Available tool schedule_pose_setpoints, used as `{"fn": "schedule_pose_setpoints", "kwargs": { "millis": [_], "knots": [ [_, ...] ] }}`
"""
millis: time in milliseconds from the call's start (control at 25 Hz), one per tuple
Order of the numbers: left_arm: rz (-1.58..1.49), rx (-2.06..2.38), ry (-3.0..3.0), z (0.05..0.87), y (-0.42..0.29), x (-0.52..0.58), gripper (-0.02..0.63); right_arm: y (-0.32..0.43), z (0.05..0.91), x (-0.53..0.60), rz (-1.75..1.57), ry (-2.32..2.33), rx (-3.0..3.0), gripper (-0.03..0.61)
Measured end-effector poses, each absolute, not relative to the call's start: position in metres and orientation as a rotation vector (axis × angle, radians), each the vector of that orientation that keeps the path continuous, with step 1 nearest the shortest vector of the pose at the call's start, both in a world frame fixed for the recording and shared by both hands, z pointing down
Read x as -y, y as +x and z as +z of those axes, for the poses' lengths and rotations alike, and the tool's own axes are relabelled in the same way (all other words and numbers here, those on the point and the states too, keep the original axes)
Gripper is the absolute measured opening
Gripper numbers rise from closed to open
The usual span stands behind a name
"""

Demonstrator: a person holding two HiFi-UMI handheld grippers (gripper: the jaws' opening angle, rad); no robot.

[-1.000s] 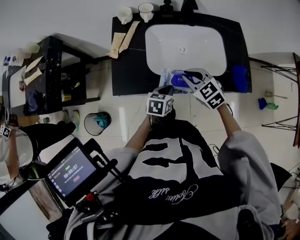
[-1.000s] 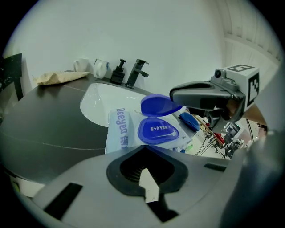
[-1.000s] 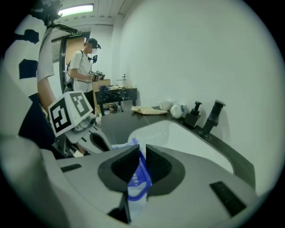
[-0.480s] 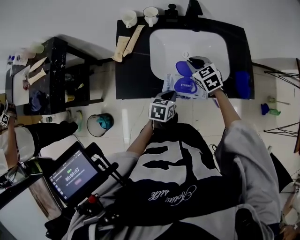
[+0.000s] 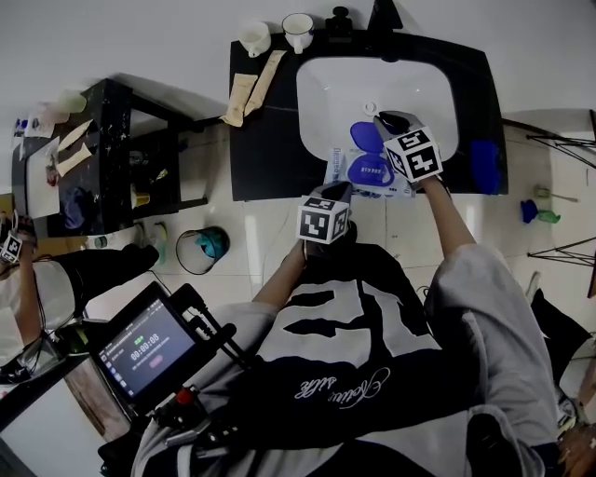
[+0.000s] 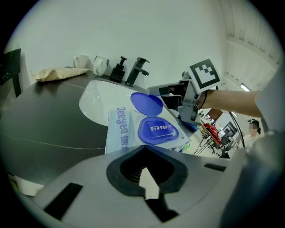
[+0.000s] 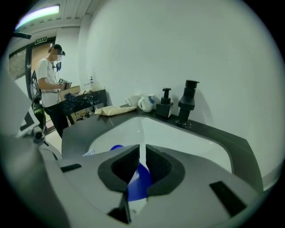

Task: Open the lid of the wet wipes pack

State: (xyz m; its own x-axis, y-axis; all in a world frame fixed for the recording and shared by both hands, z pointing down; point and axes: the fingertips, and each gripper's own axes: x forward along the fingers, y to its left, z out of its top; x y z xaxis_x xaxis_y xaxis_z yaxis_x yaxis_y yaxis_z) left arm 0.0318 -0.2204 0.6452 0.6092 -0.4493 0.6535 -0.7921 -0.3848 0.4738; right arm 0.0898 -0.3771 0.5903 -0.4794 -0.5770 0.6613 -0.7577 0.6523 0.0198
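Note:
The wet wipes pack [image 5: 371,173] lies on the black counter's front edge, partly over the white sink [image 5: 372,88]. Its round blue lid [image 5: 364,137] stands flipped up toward the basin, baring the blue oval base [image 6: 156,130]. My right gripper [image 5: 381,125] reaches over the pack with its jaws nearly together on the lid [image 7: 139,182]. In the left gripper view it [image 6: 168,91] meets the raised lid's [image 6: 147,103] right edge. My left gripper [image 5: 337,190] sits at the pack's [image 6: 119,131] near edge, shut [image 6: 147,179] with a white sliver of the pack pinched between its jaws.
A black faucet [image 5: 382,15], a soap dispenser [image 5: 337,20] and two cups [image 5: 298,29] line the back of the counter [image 5: 265,149]. Paper packets [image 5: 251,82] lie at its left, a blue object [image 5: 482,164] at its right. A black shelf [image 5: 93,158] and a bin [image 5: 196,248] stand left.
Over the last second my right gripper swung the blue lid up and away toward the basin, so the pack went from closed to open. The left gripper stayed at the pack's near edge.

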Motion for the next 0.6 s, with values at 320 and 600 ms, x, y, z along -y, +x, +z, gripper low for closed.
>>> {"fn": "schedule_pose_setpoints", "kwargs": {
  "millis": [320,600],
  "knots": [
    [0.584,0.910,2.041,0.637,0.030,0.220,-0.002,0.097,0.534,0.335,0.525,1.301,2.328,0.040],
    [0.526,0.833,2.200,0.580,0.020,0.210,-0.002,0.083,0.500,0.265,0.710,1.532,2.340,0.040]
  ]
}}
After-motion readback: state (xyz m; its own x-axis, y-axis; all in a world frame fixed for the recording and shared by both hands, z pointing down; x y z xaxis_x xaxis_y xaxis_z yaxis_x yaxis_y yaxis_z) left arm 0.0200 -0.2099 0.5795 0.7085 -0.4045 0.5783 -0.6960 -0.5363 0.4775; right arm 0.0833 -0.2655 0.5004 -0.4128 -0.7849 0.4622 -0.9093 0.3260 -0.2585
